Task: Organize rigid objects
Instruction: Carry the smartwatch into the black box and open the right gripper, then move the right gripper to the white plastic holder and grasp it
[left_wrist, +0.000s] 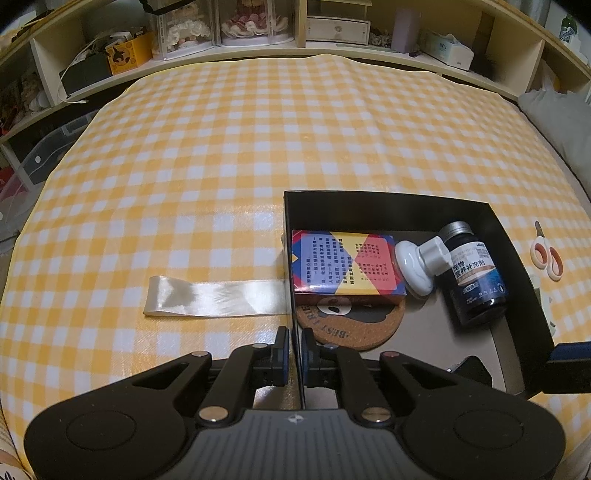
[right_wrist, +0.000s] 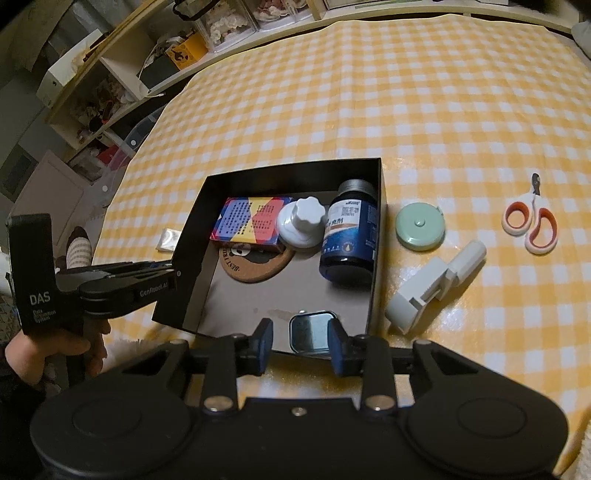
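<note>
Left gripper (left_wrist: 293, 345) fingers clamp the black cardboard box (right_wrist: 373, 291) wall, steadying it. Right gripper (right_wrist: 300, 345) fingers apparently straddle the small metal tin (right_wrist: 310, 330), pads seemingly clear. Next: collect outlying items.

**Two wrist cameras, one shared box**

The left wrist view looks steeply down along its fingers, close over the left wall of the open black cardboard box (left_wrist: 391, 206). The right wrist view looks down from the box's near edge (right_wrist: 291, 168). Both show its contents and the yellow checked tablecloth (left_wrist: 229, 147).
</note>
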